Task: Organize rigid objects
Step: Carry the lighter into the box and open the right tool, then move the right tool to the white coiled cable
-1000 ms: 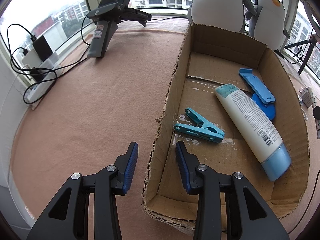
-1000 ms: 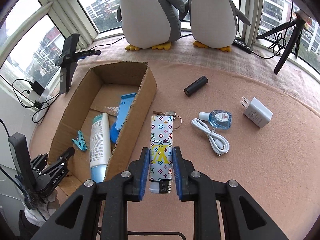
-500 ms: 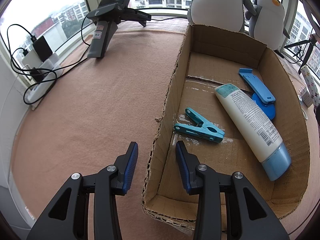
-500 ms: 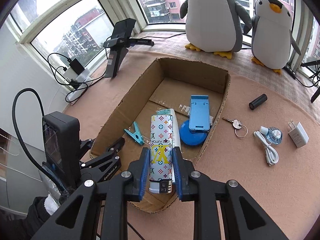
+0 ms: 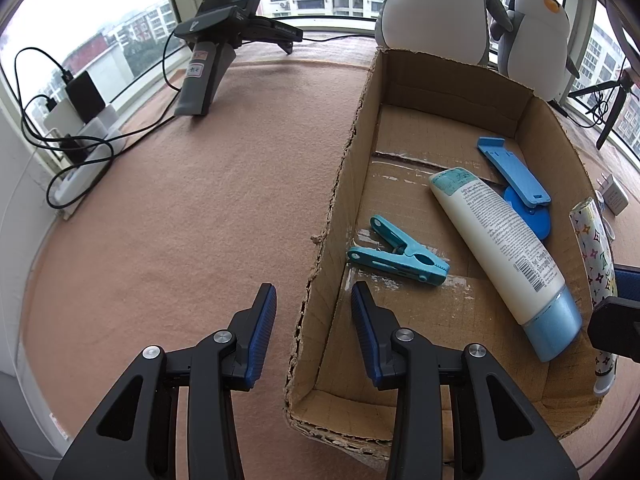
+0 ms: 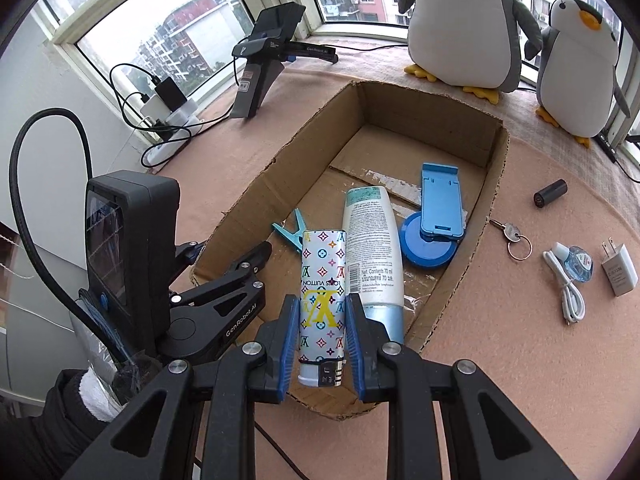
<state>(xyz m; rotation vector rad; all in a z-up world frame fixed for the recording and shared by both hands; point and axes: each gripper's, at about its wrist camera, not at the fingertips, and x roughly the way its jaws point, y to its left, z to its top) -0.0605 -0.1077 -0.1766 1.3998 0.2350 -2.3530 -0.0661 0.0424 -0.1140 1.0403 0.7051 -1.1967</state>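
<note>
Clothespin (image 5: 398,256) left of tube (image 5: 500,248) in box (image 5: 344,184)

Larger penguin toy (image 6: 464,20): head cut off by the frame's top edge. Blue round stand (image 6: 428,246): partly hidden beneath its hinged plate. Charger (image 6: 619,274) lettering: too small to read.

The lighter (image 6: 322,300) is white with a scatter of many-coloured monogram marks and a yellow logo. The box (image 6: 456,280) is plain brown cardboard. At its 12 o'clock lies a white tube (image 6: 374,256) with a pale blue cap, a teal clip (image 5: 396,256) at 11, a blue stand (image 6: 438,210) at 1. The tabletop (image 5: 180,208) is pinkish-tan felt.
</note>
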